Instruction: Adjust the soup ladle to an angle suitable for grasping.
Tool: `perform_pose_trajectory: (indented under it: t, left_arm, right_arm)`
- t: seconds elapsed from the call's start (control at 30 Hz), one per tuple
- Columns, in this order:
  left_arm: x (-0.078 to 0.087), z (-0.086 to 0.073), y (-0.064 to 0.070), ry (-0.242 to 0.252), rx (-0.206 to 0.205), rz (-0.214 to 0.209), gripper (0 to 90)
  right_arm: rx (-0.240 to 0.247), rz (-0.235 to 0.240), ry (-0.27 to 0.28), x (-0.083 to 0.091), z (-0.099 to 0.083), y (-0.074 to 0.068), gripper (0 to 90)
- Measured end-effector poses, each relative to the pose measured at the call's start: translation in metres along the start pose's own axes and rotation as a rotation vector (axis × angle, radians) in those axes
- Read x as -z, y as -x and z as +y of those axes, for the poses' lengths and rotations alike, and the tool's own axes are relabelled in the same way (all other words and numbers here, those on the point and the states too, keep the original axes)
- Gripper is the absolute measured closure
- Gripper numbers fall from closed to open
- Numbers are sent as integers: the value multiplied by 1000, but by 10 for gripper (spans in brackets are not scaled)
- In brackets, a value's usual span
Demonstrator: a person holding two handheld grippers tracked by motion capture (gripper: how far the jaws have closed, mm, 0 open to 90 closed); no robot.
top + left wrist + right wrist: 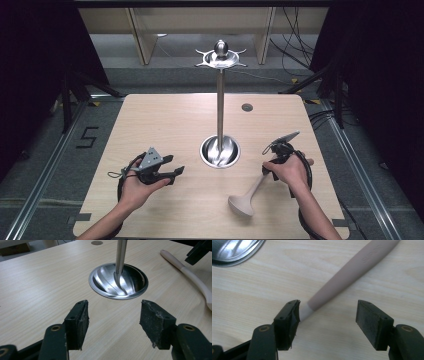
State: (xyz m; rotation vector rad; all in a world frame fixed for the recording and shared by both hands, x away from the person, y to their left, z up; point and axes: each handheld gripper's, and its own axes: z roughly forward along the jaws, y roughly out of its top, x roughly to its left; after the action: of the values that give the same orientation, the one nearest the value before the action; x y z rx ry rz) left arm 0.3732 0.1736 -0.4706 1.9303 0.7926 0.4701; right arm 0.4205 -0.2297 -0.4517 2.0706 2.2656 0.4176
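The spoon (248, 196) lies flat on the wooden bench (165, 120), on the person's right side and near the front edge. It is long and pale, and it lies slanted. Its round bowl end points toward the person and a little to the left. Its thin handle end points away, up and to the right, under the right gripper (272, 157). In the left gripper view the spoon (190, 275) shows at the right edge, lying slanted on the wood. In the right gripper view the spoon handle (352, 272) runs from the top right corner down toward the left jaw, and its lighter tip touches that jaw or sits just beside it. The right gripper (328, 320) has its jaws wide open, with the handle tip at one side of the gap, and they are not squeezing anything. A shiny metal stand (220, 100) rises from the middle of the bench, with a round dish (220, 152) at its foot and a knob and small hooks at its top. The dish sits between the two grippers, just to the left of the spoon handle but not touching it. Nothing lies on top of the spoon. The left gripper (172, 172) is held in the person's left hand (137, 187) over the left part of the bench, well apart from the spoon. Its jaws are wide open too and hold nothing, and in the left gripper view the left gripper (113, 321) points toward the dish (118, 282). A small dark round spot (247, 107) sits in the wood far back.
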Motion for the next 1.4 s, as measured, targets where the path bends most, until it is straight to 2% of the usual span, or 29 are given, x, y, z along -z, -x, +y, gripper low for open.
perform_pose_trajectory:
  t: [0.1,0.17,0.2,0.3,0.37,0.43,0.47,0.5,0.53,0.6,0.67,0.7,0.73,0.77,0.83,0.87,0.93,0.97,1.0,1.03,1.07,1.1,1.2,1.23,1.3,1.33,1.37,1.4]
  left_arm:
    - [0,0,0,-1,-4,2,392]
    - [0,0,0,0,-2,0,392]
    - [0,0,0,0,-2,0,392]
    - [1,0,0,-4,-1,5,392]
    - [0,0,1,-3,10,1,392]
    - [0,0,1,-5,5,0,392]
    - [0,0,1,-6,6,0,392]
    - [0,0,1,-7,4,1,392]
    - [0,0,1,-6,4,1,392]
    - [0,0,0,-8,2,3,392]
    - [0,0,0,-8,0,3,392]
    - [0,-1,1,-8,2,3,392]
    - [0,-1,1,-8,2,3,392]
    - [0,-1,2,-11,12,8,392]
    - [0,-1,1,-11,4,7,392]
    - [0,-1,1,-10,1,3,392]
    - [0,-1,1,-8,1,4,392]
    - [0,-1,1,-8,1,4,393]
    - [0,-1,1,-9,-1,4,393]
    - [0,-1,1,-11,4,7,393]
    - [0,-1,1,-11,4,7,393]
    - [0,-1,2,-11,5,6,393]
    - [0,-1,2,-11,2,6,393]
    - [0,-1,2,-10,4,6,393]
    - [0,-1,2,-11,2,6,393]
    - [0,-1,2,-11,3,6,393]
    - [-1,-1,1,-12,-9,4,393]
    - [-1,-1,1,-10,-10,0,393]
  right_arm:
    - [-3,13,-16,-6,2,-5,360]
    - [-6,1,-25,-12,5,-9,361]
    - [57,6,6,-16,6,-6,361]
    - [54,1,-4,-19,7,-9,362]
    - [39,-31,-25,-23,9,-11,362]
    - [51,-25,-25,-24,10,-12,362]
    - [74,-66,-53,-26,11,-14,384]
    - [72,-63,-54,-27,11,-15,389]
    - [58,-67,-85,-26,12,-18,394]
    - [73,-83,-90,-29,12,-17,399]
    - [75,-60,-89,-28,12,-18,411]
    - [74,-22,-106,-27,12,-18,426]
    - [74,-22,-106,-27,12,-18,426]
    - [92,-48,-81,-28,12,-19,482]
    - [101,-36,-78,-27,12,-19,512]
    - [118,5,-93,-25,13,-18,594]
    - [129,-34,-81,-26,12,-18,675]
    - [152,-37,-83,-26,12,-16,705]
    - [152,-37,-83,-26,12,-16,705]
    - [150,-23,-90,-25,11,-15,748]
    - [150,-23,-90,-25,11,-15,748]
    - [136,-4,-85,-24,9,-13,765]
    - [139,-8,-72,-23,8,-10,766]
    - [130,9,-48,-23,6,-8,766]
    - [154,37,-18,-21,4,-1,767]
    - [146,44,-11,-18,3,-1,766]
    - [167,64,-11,-13,2,1,767]
    - [166,83,6,-7,-1,2,767]
